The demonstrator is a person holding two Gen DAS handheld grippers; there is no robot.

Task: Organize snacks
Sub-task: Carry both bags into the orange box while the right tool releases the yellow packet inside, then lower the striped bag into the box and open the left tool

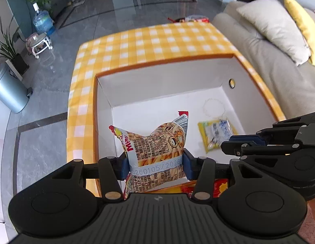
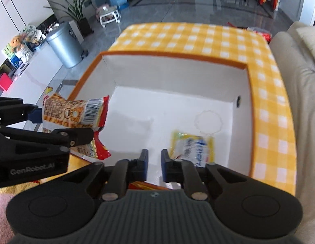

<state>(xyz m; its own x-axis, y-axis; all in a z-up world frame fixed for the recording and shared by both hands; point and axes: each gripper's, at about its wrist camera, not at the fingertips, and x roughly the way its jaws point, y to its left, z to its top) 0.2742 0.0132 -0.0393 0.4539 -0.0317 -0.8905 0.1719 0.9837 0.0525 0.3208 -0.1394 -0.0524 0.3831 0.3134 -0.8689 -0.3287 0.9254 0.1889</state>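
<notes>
My left gripper (image 1: 155,163) is shut on an orange snack bag (image 1: 157,144) with a barcode and holds it above the near left corner of a white box (image 1: 161,77) with an orange rim. The bag also shows in the right wrist view (image 2: 76,112). A yellow and blue snack packet (image 1: 217,133) lies flat on the box floor at the right, also seen in the right wrist view (image 2: 193,148). My right gripper (image 2: 154,162) is nearly shut with a narrow gap, empty, just above the box floor beside that packet.
The box stands on a table with a yellow checked cloth (image 1: 157,40). More red and orange snack packs (image 1: 218,185) lie at the box's near edge. A beige sofa (image 1: 279,61) with pillows is on the right. A grey bin (image 1: 7,89) stands on the floor at the left.
</notes>
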